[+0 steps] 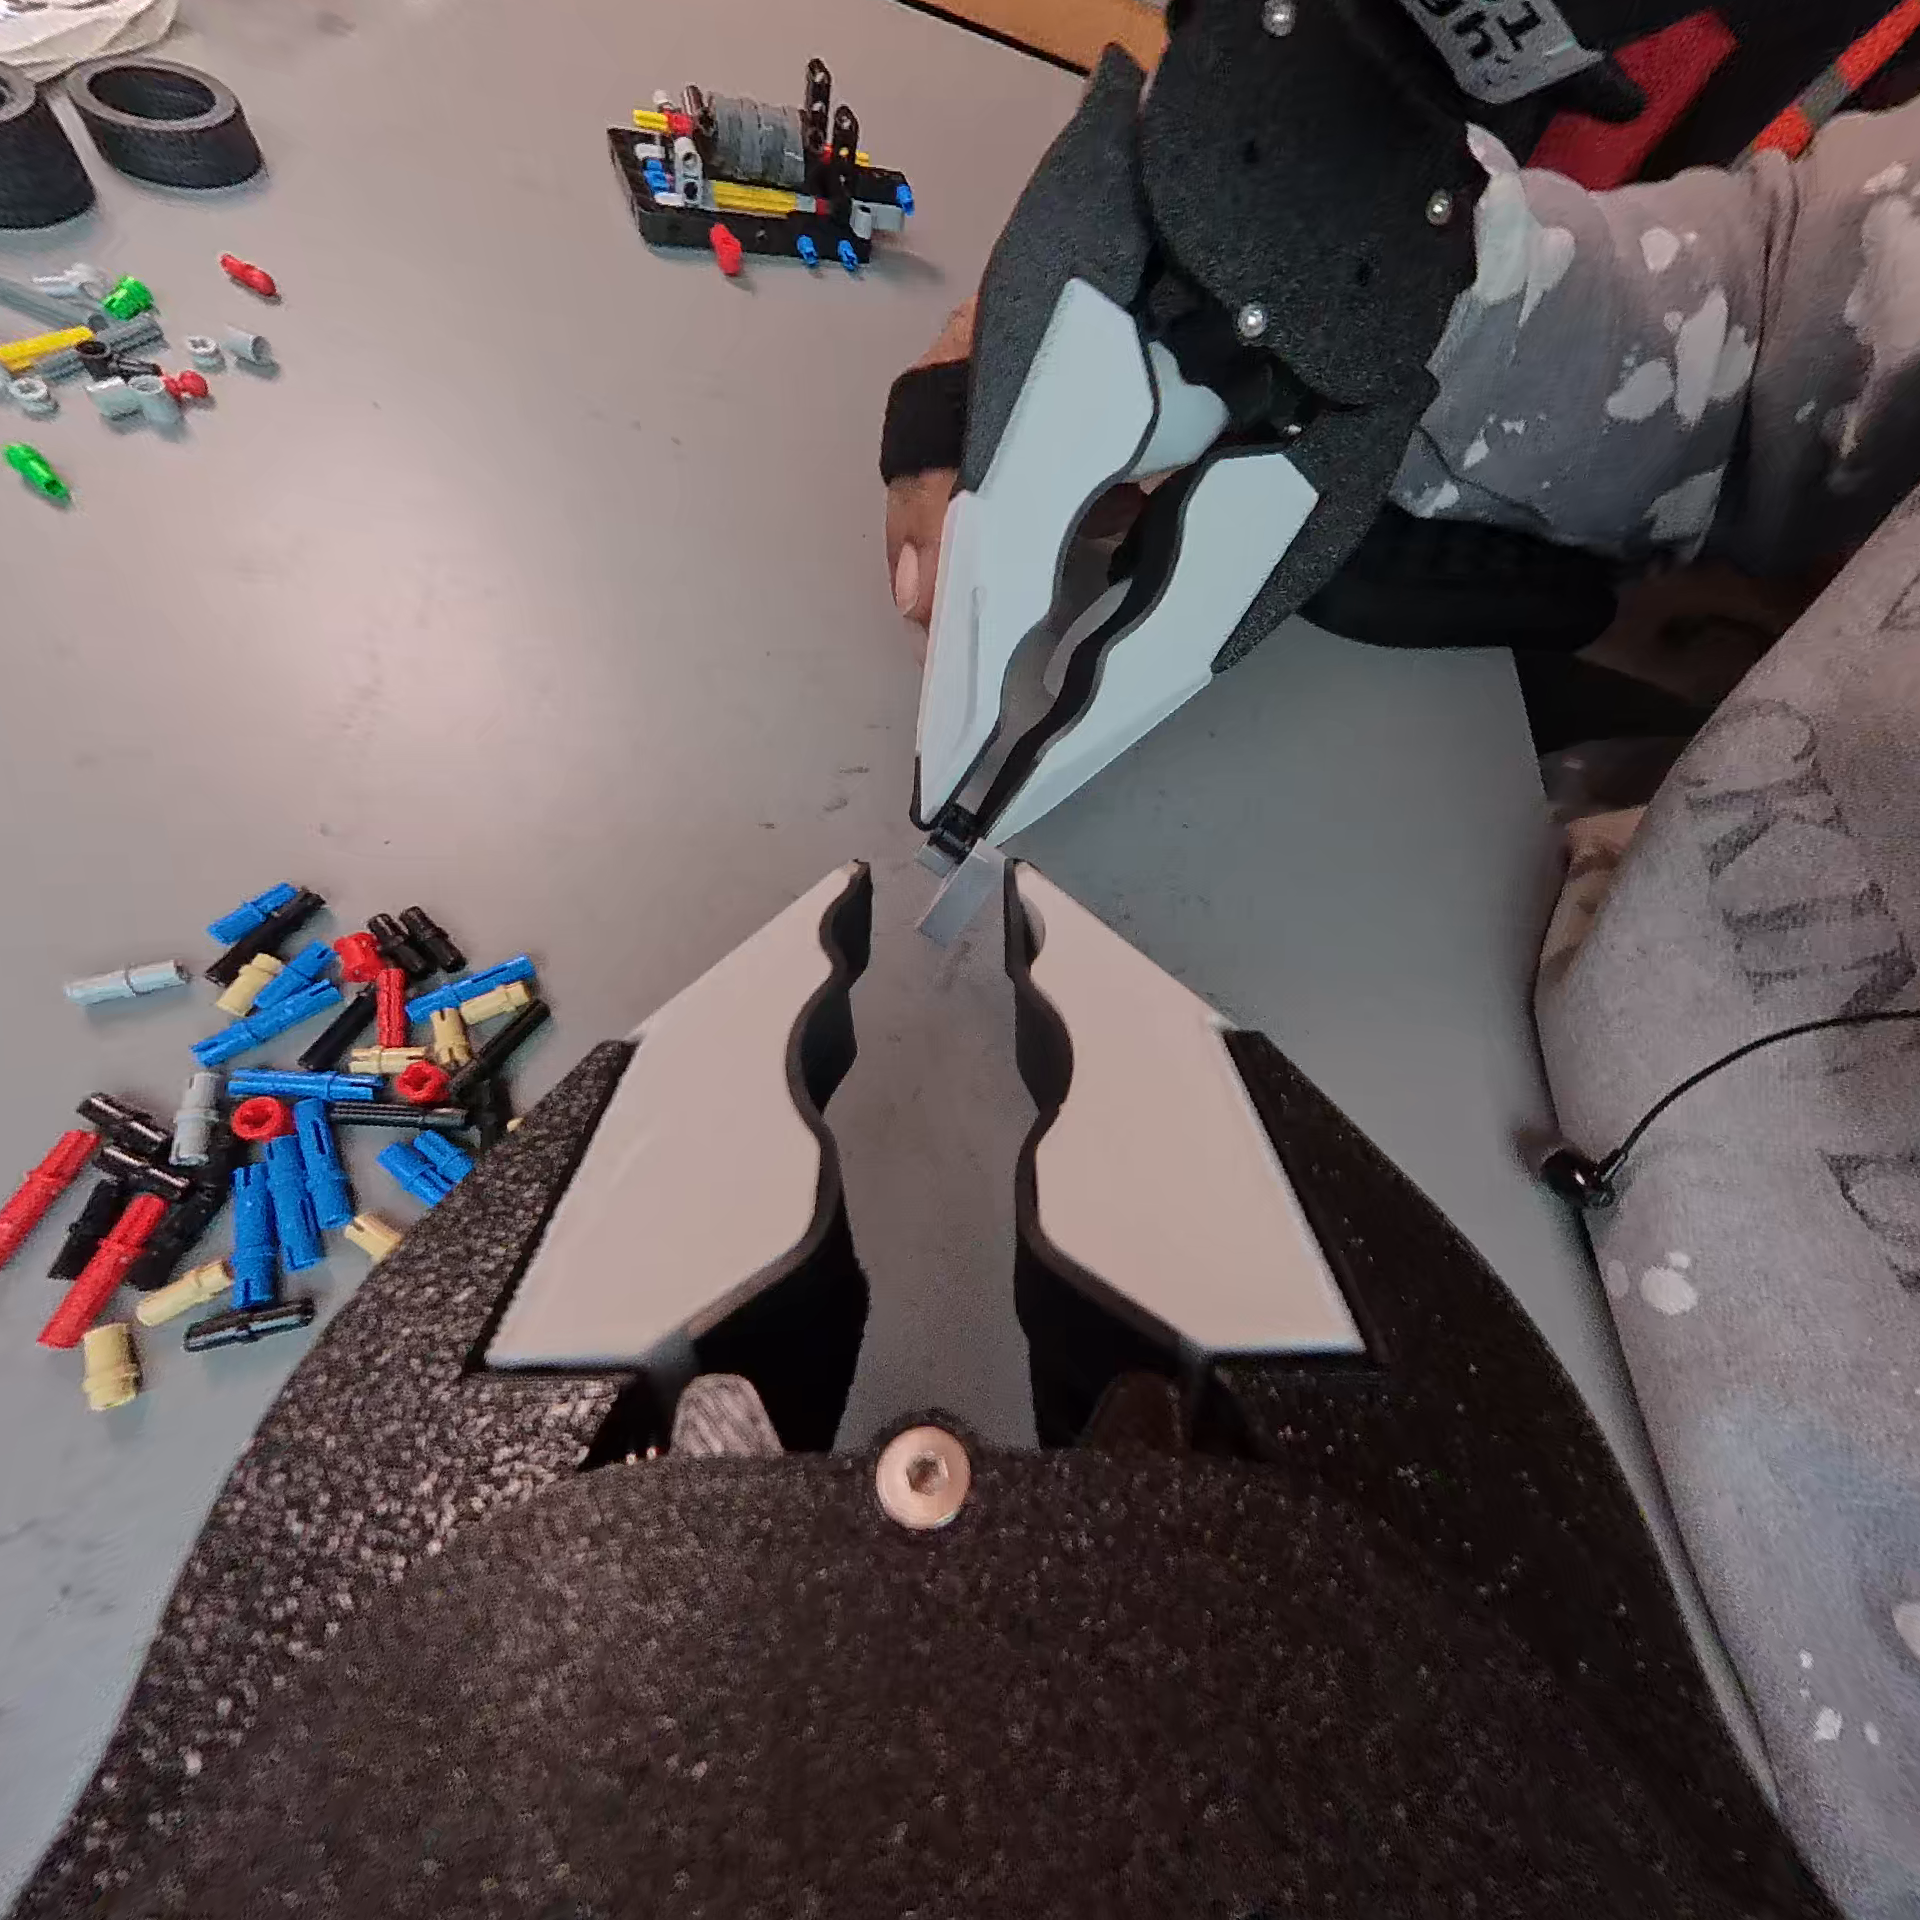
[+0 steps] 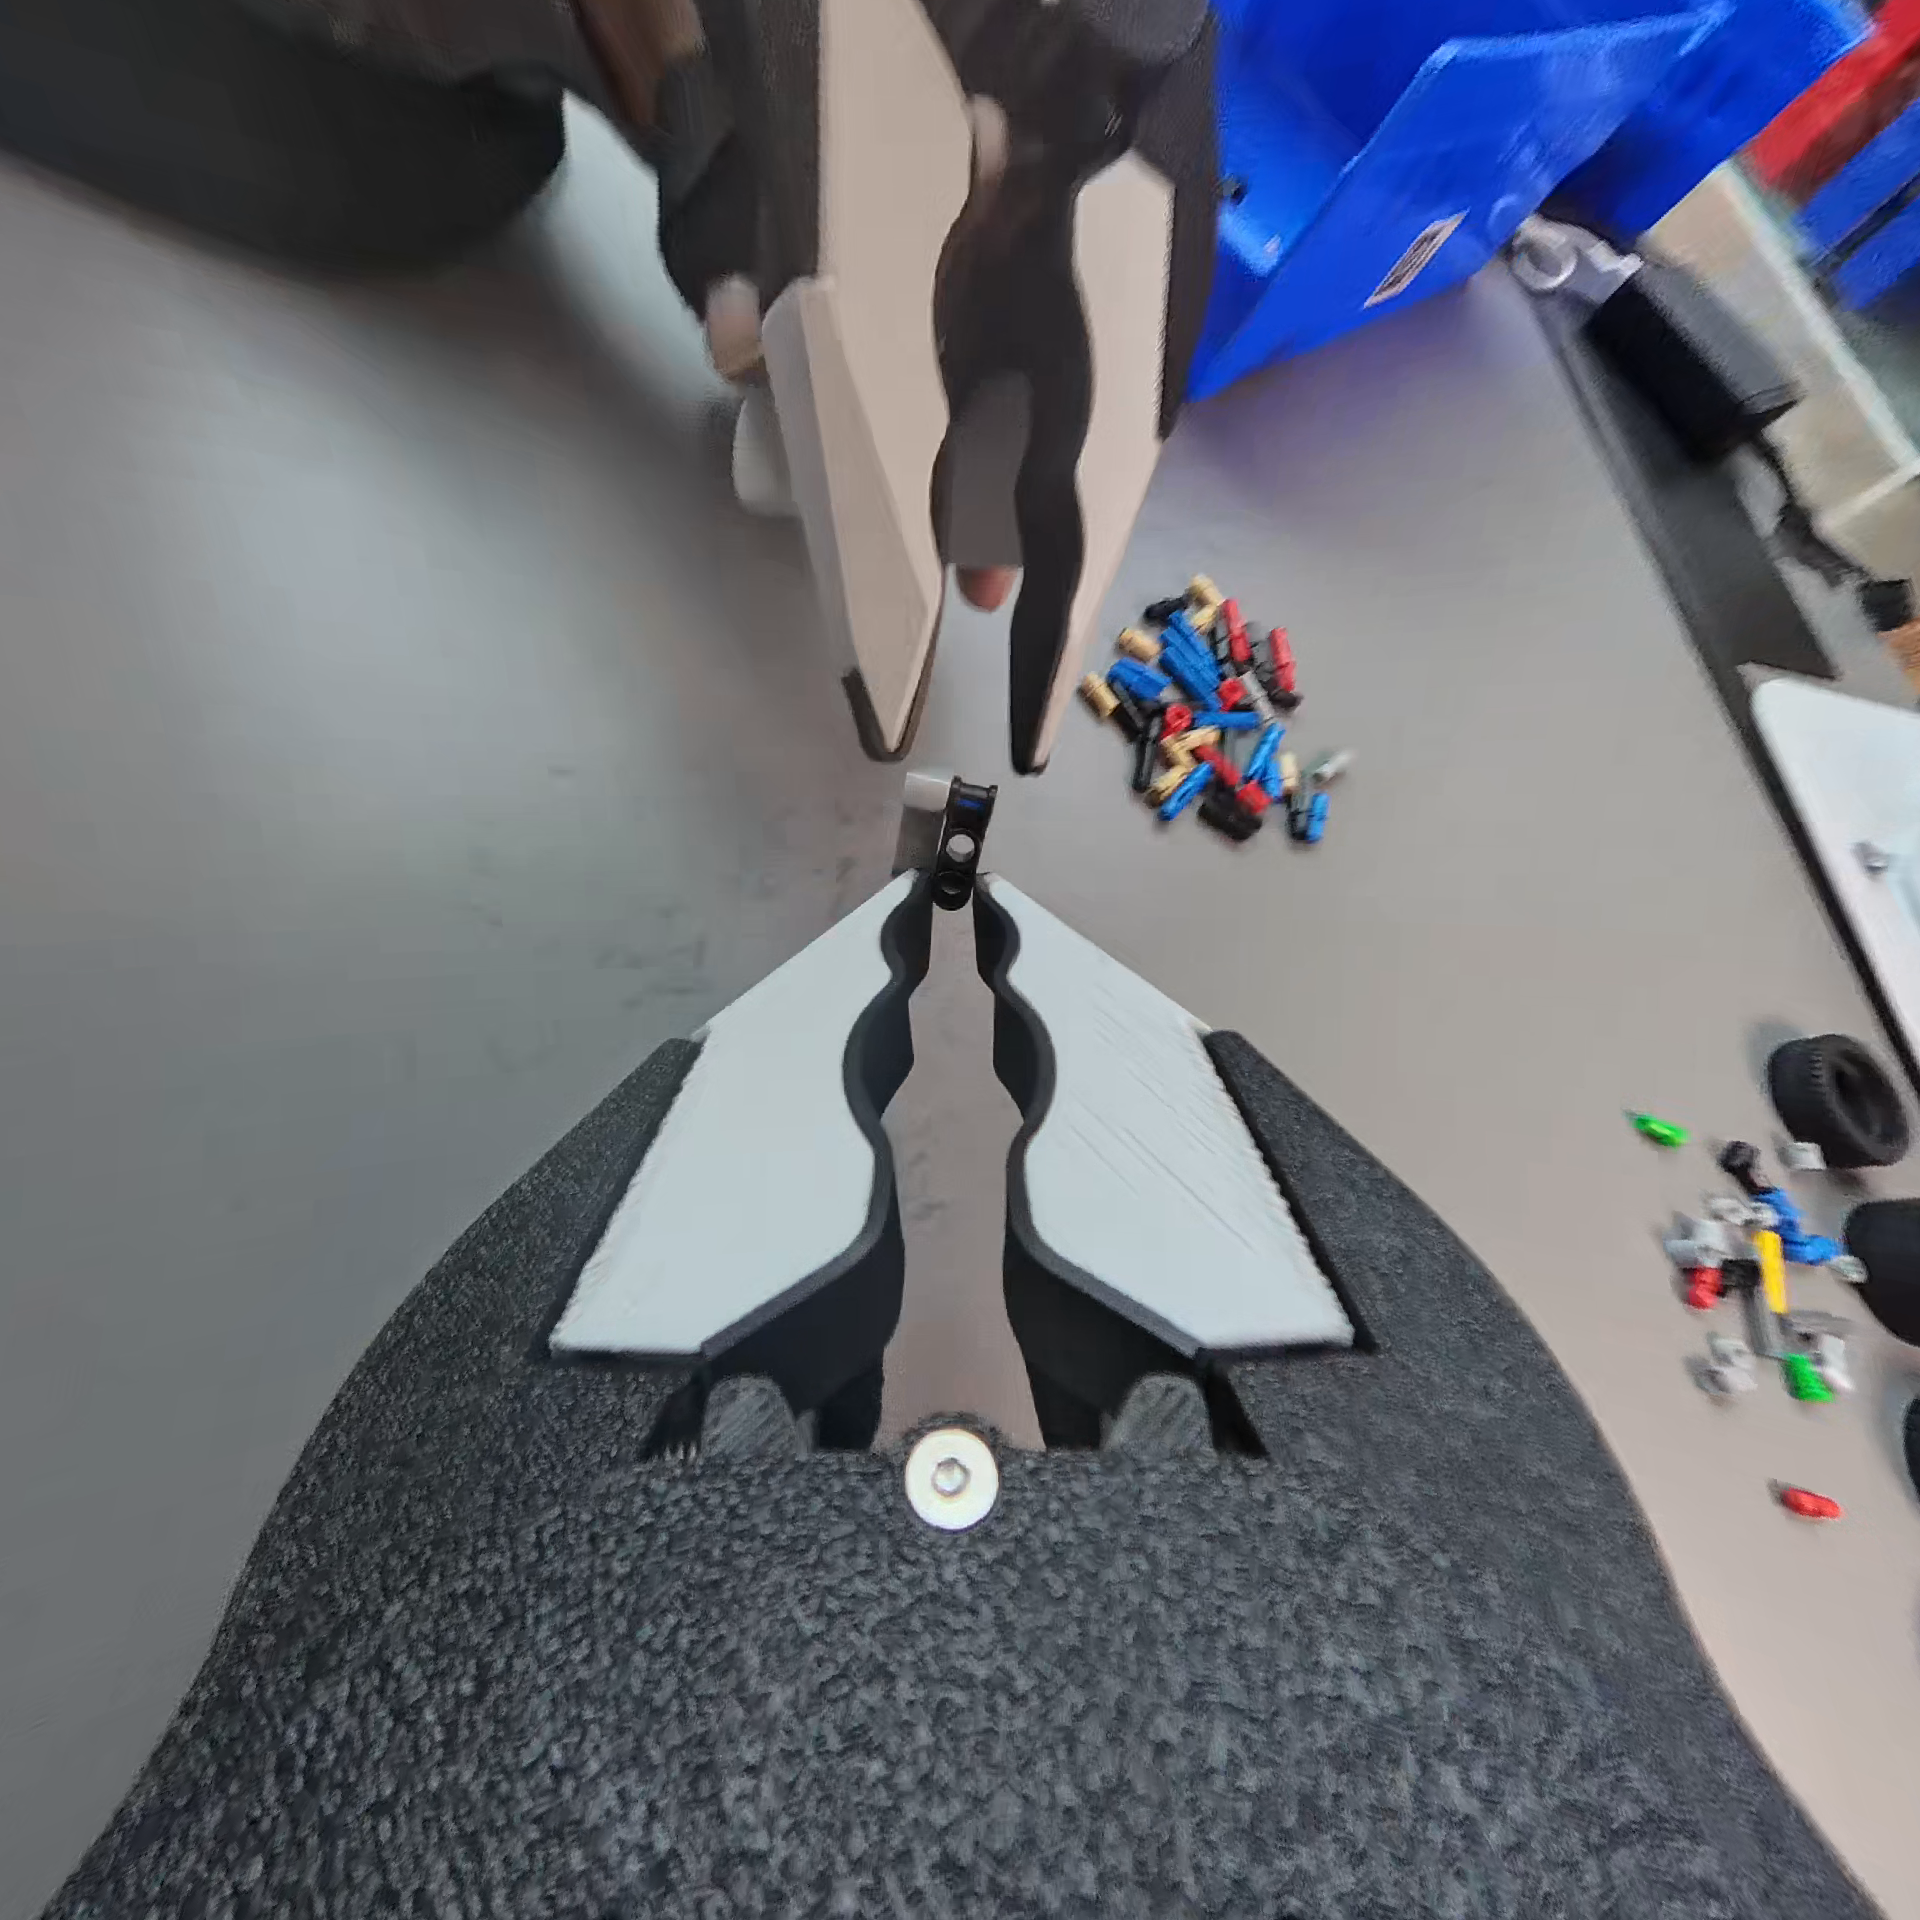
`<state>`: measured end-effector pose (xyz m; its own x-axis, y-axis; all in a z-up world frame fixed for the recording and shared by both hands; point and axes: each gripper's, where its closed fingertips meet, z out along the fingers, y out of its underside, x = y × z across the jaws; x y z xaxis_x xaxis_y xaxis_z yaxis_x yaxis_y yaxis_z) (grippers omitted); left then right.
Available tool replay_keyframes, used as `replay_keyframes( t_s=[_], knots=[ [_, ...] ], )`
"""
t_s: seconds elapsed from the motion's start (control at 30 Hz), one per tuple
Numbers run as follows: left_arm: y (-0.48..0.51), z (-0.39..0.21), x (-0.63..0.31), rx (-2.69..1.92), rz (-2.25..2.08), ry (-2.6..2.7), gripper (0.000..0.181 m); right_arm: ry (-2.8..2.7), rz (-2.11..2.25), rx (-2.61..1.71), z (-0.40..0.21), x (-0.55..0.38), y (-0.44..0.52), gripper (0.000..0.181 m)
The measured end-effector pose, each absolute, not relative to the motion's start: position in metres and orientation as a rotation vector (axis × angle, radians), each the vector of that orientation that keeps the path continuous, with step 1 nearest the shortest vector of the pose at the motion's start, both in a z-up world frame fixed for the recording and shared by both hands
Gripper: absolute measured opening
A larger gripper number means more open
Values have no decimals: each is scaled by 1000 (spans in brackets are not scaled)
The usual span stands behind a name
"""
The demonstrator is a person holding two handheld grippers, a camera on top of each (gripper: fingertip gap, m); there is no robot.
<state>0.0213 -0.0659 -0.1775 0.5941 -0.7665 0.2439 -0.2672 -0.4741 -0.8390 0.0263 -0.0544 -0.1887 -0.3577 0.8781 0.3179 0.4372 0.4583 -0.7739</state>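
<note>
My right gripper [image 2: 948, 888] is shut on a small black connector [image 2: 961, 847] with a light grey piece [image 2: 928, 790] attached at its far end. In the left wrist view the right gripper [image 1: 951, 826] comes in from the upper right, holding the black connector [image 1: 958, 828] just above the grey table [image 1: 520, 623]. The grey piece [image 1: 956, 888] hangs between the tips of my left gripper [image 1: 937, 878], which is open and holds nothing. The left gripper [image 2: 956, 750] also shows tip to tip with the right one in the right wrist view.
A pile of blue, red, black and tan pins [image 1: 301, 1091] lies left of my left gripper. A part-built black assembly [image 1: 758, 177], black tyres [image 1: 166, 120] and loose pieces [image 1: 104, 353] lie farther off. A blue bin [image 2: 1455, 177] stands beyond. A person's sleeve [image 1: 1662, 343] is at the right. Less than 4 cm separates the two grippers' tips.
</note>
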Motion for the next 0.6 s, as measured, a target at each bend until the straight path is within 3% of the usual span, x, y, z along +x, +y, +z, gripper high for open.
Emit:
replay_keyframes(
  t_s=[0.13, 0.3, 0.6],
  knots=[
    [-54, -160, 21, -1974, -921, 632, 34, -1760, 711, -903, -147, 20, -47, 7],
    [-51, -126, 23, -1804, -1067, 502, 18, -1609, 595, -797, -121, 16, -43, 7],
    [-62, -110, 23, -1625, -720, 776, 7, -1645, 881, -778, -112, 29, -64, 11]
  ],
)
